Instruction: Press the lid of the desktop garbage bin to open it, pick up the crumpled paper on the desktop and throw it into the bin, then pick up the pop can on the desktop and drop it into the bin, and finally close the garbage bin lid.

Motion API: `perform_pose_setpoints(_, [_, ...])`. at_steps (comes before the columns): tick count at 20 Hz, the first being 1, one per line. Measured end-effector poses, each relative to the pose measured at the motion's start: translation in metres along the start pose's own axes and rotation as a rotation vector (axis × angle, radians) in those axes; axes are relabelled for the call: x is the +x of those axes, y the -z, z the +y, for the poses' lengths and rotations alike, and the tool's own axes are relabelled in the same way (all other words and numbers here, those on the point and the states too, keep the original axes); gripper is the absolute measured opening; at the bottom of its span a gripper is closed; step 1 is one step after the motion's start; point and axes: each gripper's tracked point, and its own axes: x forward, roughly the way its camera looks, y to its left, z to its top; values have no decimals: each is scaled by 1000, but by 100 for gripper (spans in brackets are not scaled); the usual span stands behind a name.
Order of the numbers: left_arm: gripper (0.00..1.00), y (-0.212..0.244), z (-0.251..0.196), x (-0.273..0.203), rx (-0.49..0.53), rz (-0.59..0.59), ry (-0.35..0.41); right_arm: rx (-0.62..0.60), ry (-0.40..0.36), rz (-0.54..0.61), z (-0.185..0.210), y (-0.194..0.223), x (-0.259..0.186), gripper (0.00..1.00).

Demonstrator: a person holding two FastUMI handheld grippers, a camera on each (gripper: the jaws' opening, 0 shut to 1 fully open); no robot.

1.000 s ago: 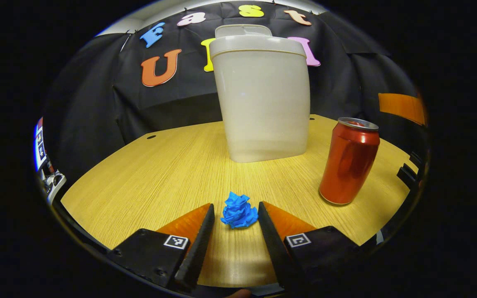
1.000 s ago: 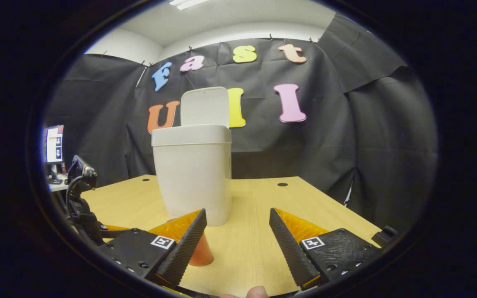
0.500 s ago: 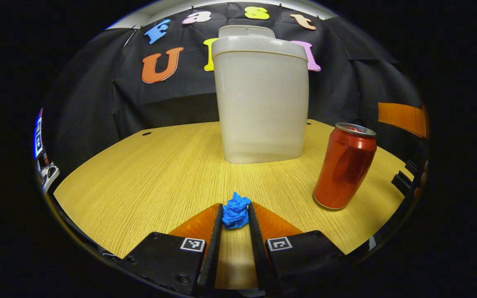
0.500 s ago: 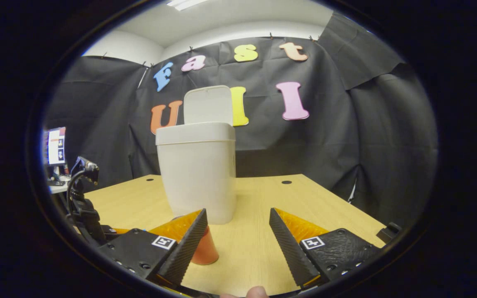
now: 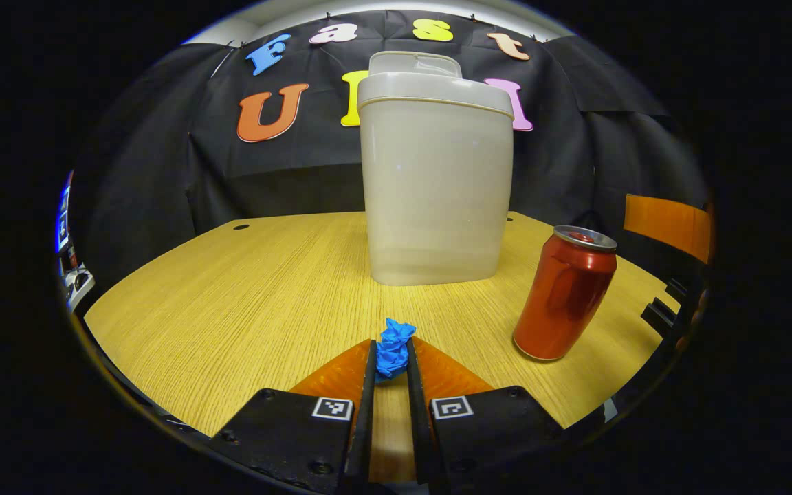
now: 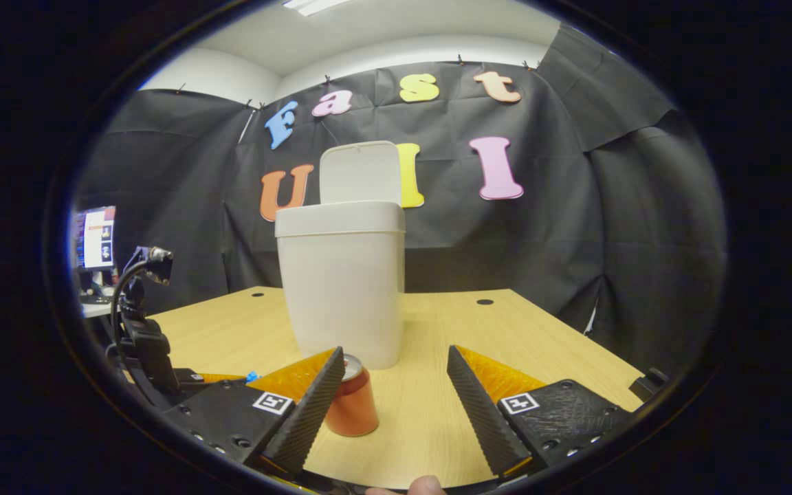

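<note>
Left gripper view, left to right: wooden table [image 5: 231,302], then left tongs [image 5: 390,357] at bottom centre, closed on blue crumpled paper [image 5: 393,340]. Both fingers pressing wad from either side; wad squeezed narrow, long axis roughly upright, top poking above fingertips. Can't tell if lifted or touching table. Beyond: pale bin [image 5: 436,185] upright mid-table, lid [image 5: 413,63] flipped up behind rim, opening facing up. Right of bin, nearer: red pop can [image 5: 564,294] standing on base, long axis near vertical, top end up. Can well apart from paper, near bin but not touching.

Right gripper view, left to right: other gripper body at left edge, speck of blue paper [image 6: 252,376] beside it. Right tongs [image 6: 392,385] spread wide, holding nothing, hovering above table. Can [image 6: 352,405] partly behind its left finger, upright.
</note>
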Motion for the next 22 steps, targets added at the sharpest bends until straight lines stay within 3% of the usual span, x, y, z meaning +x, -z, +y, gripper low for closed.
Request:
perform_pose_setpoints(11, [28, -99, 27, -22, 0, -224, -42, -20, -29, 35, 32, 18, -8, 94])
perform_pose_setpoints(16, [27, -130, 35, -34, -9, -296, -45, -35, -34, 117, 46, 55, 0, 93])
perform_pose_setpoints(17, [31, -135, 38, -35, -5, -307, -49, -28, -29, 131, 45, 60, 3, 94])
perform_pose_setpoints(22, [27, -153, 54, -42, -2, -352, -70, -4, -12, 219, 44, 86, 20, 95])
